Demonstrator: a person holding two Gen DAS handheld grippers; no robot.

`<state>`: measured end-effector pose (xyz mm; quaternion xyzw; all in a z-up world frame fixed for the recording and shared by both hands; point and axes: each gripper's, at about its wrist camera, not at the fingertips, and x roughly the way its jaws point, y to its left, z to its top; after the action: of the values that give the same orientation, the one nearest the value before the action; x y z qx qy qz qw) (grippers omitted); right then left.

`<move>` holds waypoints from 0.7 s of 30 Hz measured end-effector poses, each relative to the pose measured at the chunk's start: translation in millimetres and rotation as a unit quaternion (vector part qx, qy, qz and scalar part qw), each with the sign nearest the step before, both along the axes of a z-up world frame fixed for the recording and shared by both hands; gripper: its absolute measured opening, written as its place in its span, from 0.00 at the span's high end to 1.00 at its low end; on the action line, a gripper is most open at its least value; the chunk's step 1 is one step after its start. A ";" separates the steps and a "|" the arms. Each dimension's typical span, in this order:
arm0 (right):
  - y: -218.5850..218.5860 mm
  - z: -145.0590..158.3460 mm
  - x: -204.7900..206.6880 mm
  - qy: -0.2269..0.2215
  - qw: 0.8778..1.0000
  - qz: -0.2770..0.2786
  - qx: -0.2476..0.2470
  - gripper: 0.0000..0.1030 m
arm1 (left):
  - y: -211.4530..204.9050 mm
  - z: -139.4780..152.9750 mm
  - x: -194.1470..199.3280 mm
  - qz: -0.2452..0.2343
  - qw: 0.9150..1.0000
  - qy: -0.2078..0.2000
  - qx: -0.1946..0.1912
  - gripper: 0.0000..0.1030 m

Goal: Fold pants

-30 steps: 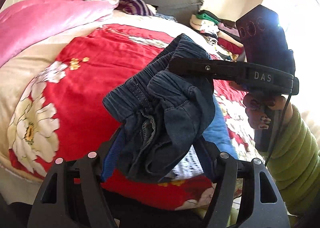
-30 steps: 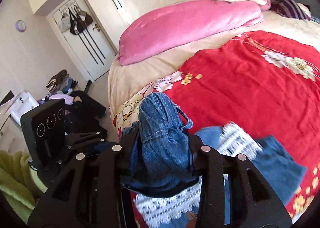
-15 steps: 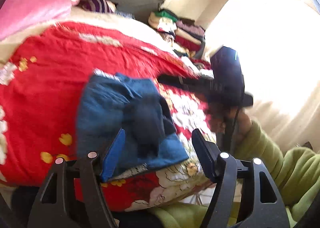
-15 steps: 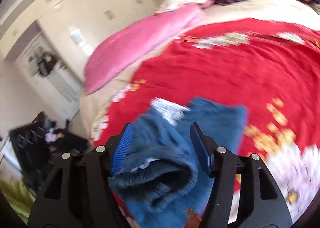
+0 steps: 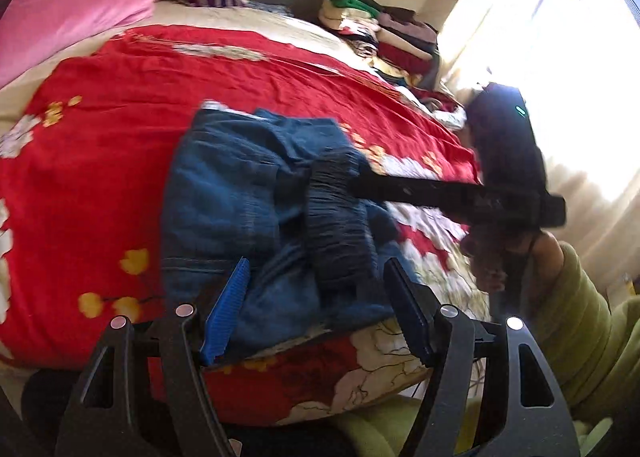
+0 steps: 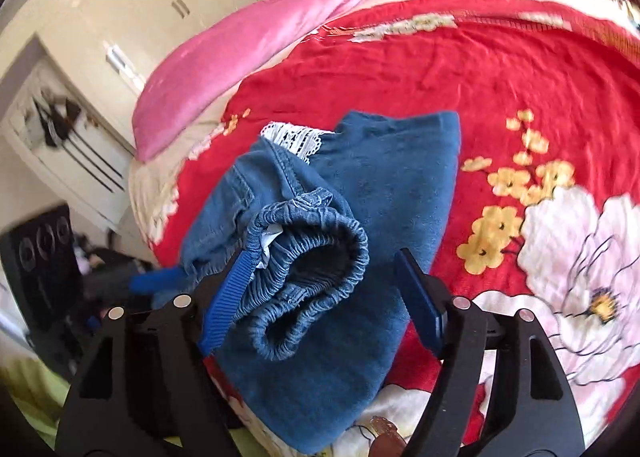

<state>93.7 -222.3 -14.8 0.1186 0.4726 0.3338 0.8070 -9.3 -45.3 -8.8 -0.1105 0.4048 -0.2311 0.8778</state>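
The pants (image 6: 372, 225) are soft blue denim with a gathered elastic waistband (image 6: 308, 253) and a white lace trim (image 6: 294, 139), lying folded in a thick bundle on the red quilt (image 6: 500, 65), near the bed's front edge at about 6 o'clock in both views. The quilt is smooth cloth printed with white and yellow flowers; a glossy pink duvet (image 6: 248, 45) lies rolled at 10 to 11 o'clock. The right wrist view shows the waistband curled into an open loop between the right gripper (image 6: 324, 297), whose jaws are opening; its left blue ribbed pad (image 6: 226, 299) is at the waistband, the right pad clear of the cloth. Only this view shows the cream wardrobe (image 6: 132, 5) at 10 o'clock. The left wrist view shows the left gripper (image 5: 316, 309) with jaws apart, the denim lying between them unpinched, and the other gripper reaching in from 3 o'clock, held by a hand (image 5: 496, 253) in a green sleeve (image 5: 572, 321). It alone shows stacked clothes (image 5: 384, 29) at 1 o'clock beside a bright window (image 5: 560, 37). Both grippers tilt down toward the bed.
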 end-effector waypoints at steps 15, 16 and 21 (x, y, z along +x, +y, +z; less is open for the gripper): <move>-13.4 10.9 -0.7 -0.016 0.999 -0.042 -0.014 0.60 | -16.7 -0.6 -8.9 -0.053 0.999 -0.003 -0.004 0.26; -14.1 17.4 -3.0 -0.027 0.999 -0.042 -0.011 0.56 | -12.6 4.2 -13.6 -0.050 0.999 -0.010 -0.003 0.26; 5.6 38.5 -2.3 -0.066 0.997 -0.019 -0.024 0.38 | 17.3 27.5 -19.1 0.005 0.999 -0.043 0.007 0.26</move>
<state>91.4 -216.7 23.6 0.0860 0.4235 0.3141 0.8454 -28.4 -28.0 18.7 -0.0965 0.3674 -0.2283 0.8964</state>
